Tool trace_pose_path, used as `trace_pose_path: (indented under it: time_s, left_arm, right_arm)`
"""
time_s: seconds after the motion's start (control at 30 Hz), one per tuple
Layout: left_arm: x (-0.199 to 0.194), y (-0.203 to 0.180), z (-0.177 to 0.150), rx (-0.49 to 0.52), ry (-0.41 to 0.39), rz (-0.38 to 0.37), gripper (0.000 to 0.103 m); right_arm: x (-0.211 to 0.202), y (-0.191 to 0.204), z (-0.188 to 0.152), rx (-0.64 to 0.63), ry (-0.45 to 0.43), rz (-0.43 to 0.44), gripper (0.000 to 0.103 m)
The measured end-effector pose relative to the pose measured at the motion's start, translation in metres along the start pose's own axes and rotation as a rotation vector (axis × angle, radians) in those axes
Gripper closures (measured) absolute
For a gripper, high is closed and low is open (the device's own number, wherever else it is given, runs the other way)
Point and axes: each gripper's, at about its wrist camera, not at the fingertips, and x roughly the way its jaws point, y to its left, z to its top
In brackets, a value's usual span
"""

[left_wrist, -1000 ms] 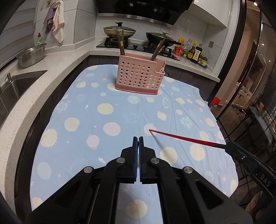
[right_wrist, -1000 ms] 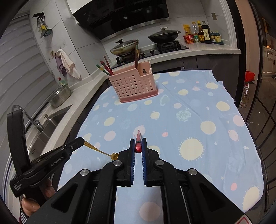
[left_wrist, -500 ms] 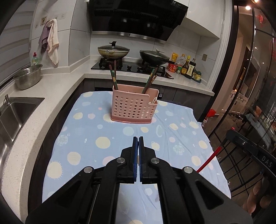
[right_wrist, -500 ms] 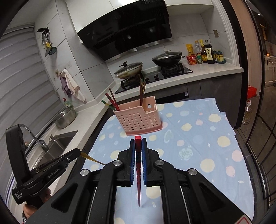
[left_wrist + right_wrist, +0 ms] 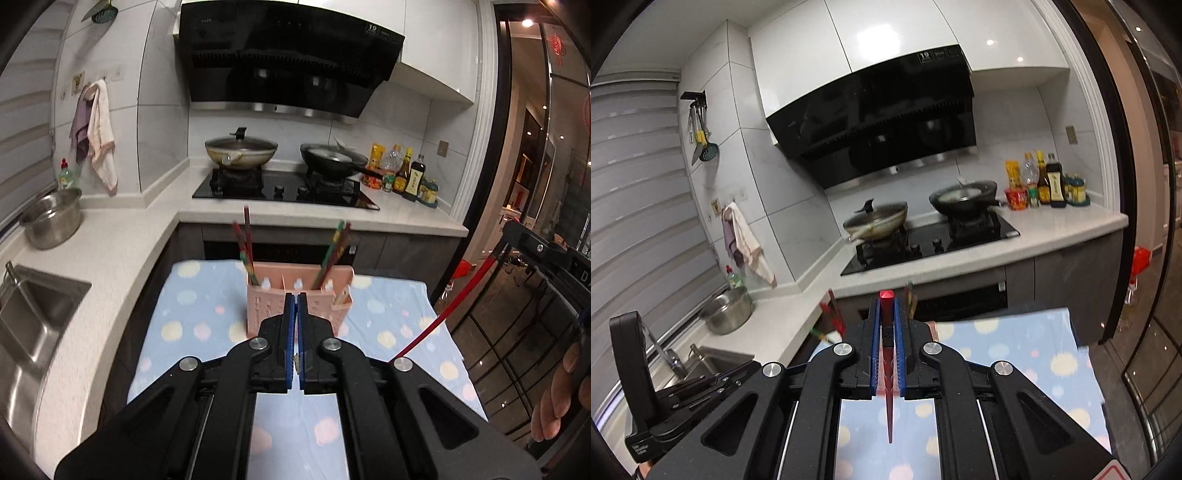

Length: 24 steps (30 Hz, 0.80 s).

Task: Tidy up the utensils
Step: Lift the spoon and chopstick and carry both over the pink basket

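Observation:
A pink perforated holder [image 5: 266, 314] stands on the blue dotted cloth [image 5: 192, 314], with several chopsticks [image 5: 246, 243] upright in its compartments. My left gripper [image 5: 295, 295] is raised in front of the holder and shut; only a gold sliver of a thin utensil [image 5: 295, 357] shows between its pads. My right gripper [image 5: 886, 301] is shut on a red chopstick [image 5: 888, 398], whose thin tip hangs down toward the cloth. In the left wrist view the red chopstick [image 5: 461, 295] slants down from the right gripper [image 5: 532, 247]. The right gripper hides most of the holder in its own view.
A steel sink [image 5: 33, 317] and metal bowl [image 5: 51, 218] sit on the white counter at the left. Behind the holder is the hob with two pans [image 5: 240, 155] and sauce bottles [image 5: 406, 177]. A person's fingers [image 5: 561, 387] show at the right edge.
Both grippers have risen and tipped up, so the holder sits lower in both views. The red chopstick swung from lying near the cloth to hanging tip down. Both jaws stayed shut.

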Motion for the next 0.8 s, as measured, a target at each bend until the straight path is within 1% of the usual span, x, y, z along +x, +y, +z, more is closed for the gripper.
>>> trace_pose_path:
  time_s: [0.1,0.23,0.37,0.53,0.67,0.8]
  left_arm:
    - [0.015,0.002,0.026,0.011,-0.03,0.012,0.102]
    - [0.041,0.008,0.057,0.01,-0.052,0.02,0.102]
    - [0.07,0.012,0.074,0.011,-0.05,0.03,0.102]
    - [0.104,0.016,0.08,0.01,-0.021,0.043,0.102]
    - [0.131,0.02,0.076,0.008,0.02,0.054,0.102]
    - [0.15,0.023,0.067,0.003,0.05,0.055,0.102]
  right_arm:
    - [0.026,0.004,0.018,-0.005,-0.03,0.004,0.096]
    - [0.061,0.008,0.037,0.003,-0.051,0.002,0.096]
    - [0.095,0.013,0.047,-0.01,-0.065,-0.01,0.096]
    - [0.135,0.016,0.048,-0.026,-0.044,-0.031,0.096]
    - [0.165,0.011,0.038,-0.033,0.01,-0.048,0.096]
    - [0.188,0.007,0.022,-0.042,0.07,-0.054,0.096]
